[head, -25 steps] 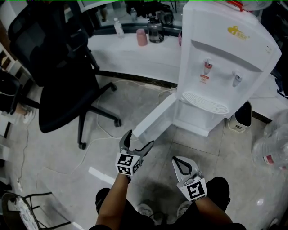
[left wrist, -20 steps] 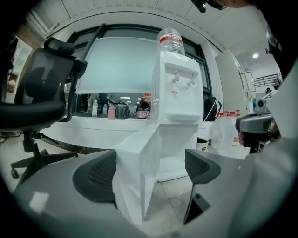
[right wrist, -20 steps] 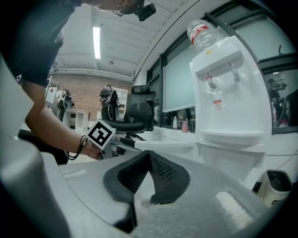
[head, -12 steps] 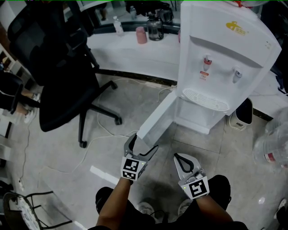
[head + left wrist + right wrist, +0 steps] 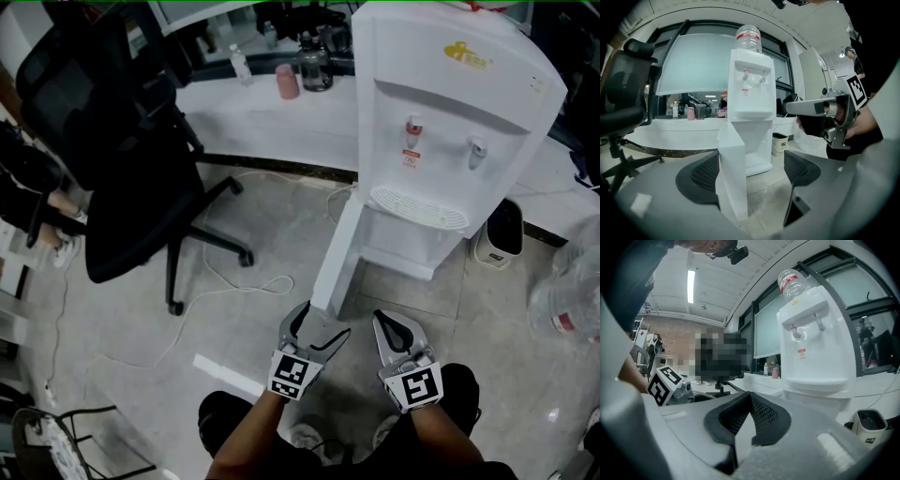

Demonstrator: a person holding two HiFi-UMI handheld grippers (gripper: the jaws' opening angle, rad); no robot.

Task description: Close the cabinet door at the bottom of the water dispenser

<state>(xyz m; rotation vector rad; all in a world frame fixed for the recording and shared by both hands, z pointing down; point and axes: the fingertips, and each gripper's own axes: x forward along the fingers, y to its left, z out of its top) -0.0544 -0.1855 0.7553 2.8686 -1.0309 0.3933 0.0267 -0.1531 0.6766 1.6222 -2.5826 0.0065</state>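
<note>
The white water dispenser (image 5: 450, 103) stands at the upper right of the head view. Its bottom cabinet door (image 5: 334, 262) hangs open, swung out towards me and seen nearly edge-on. My left gripper (image 5: 322, 321) is open at the door's free edge. In the left gripper view the door (image 5: 732, 173) stands between the jaws, close against the left pad (image 5: 701, 176), and the jaws have just been closing a little. I cannot tell whether that pad touches it. My right gripper (image 5: 384, 323) hangs shut and empty just to the right, and its pads (image 5: 750, 416) meet at the tips.
A black office chair (image 5: 122, 159) stands at the left, with a white cable (image 5: 234, 281) on the floor beside it. A small bin (image 5: 497, 234) sits right of the dispenser, and a large water bottle (image 5: 567, 300) lies at the right edge. The white counter (image 5: 281, 117) behind carries bottles and a pink cup.
The left gripper has moved right along with the door's free edge, and the door has swung from slanting left to nearly edge-on. The right gripper has shifted only slightly.
</note>
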